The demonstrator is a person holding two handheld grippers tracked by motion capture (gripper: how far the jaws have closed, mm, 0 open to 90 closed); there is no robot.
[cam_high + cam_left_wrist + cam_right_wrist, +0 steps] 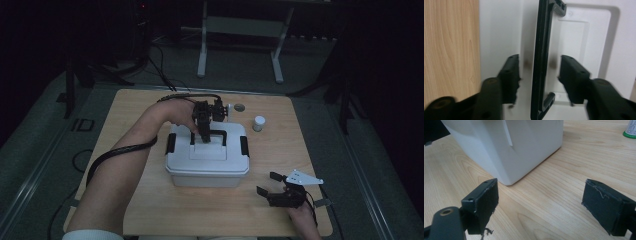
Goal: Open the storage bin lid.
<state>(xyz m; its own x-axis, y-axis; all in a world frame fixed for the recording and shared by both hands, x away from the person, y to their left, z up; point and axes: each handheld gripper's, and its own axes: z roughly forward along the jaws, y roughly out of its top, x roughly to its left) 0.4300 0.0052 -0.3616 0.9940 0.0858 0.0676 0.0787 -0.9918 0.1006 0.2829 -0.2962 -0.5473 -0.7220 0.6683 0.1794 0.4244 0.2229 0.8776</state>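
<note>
White storage box [207, 160] sits near the middle of the wooden table [135, 205], seen from the high view, with black latches at both ends of its lid and a black carry handle [208, 136] standing on top. From that same view the left gripper [203, 134] comes in over the lid from the far side and points down at the handle, its cable trailing back along the person's forearm. Nearer the table's front right corner the right gripper [268, 183] rests just above the wood, well apart from the box, jaws spread with nothing in them. A small white bottle [259, 123] and a dark round disc [239, 107] lie beyond the box.

In the left gripper view the handle [540, 57] runs up the middle of the picture between the two black pads [510, 75]; a strip of white lid shows on either side of the bar, so the pads straddle it without pressing on it. Bare wood lies to the left of the lid.

In the right gripper view the jaws stand wide apart over the bare tabletop, and a lower corner of the box [506, 147] sits just ahead of the left-hand pad [484, 203]. A green-based bottle [630, 130] peeks in at the top right
</note>
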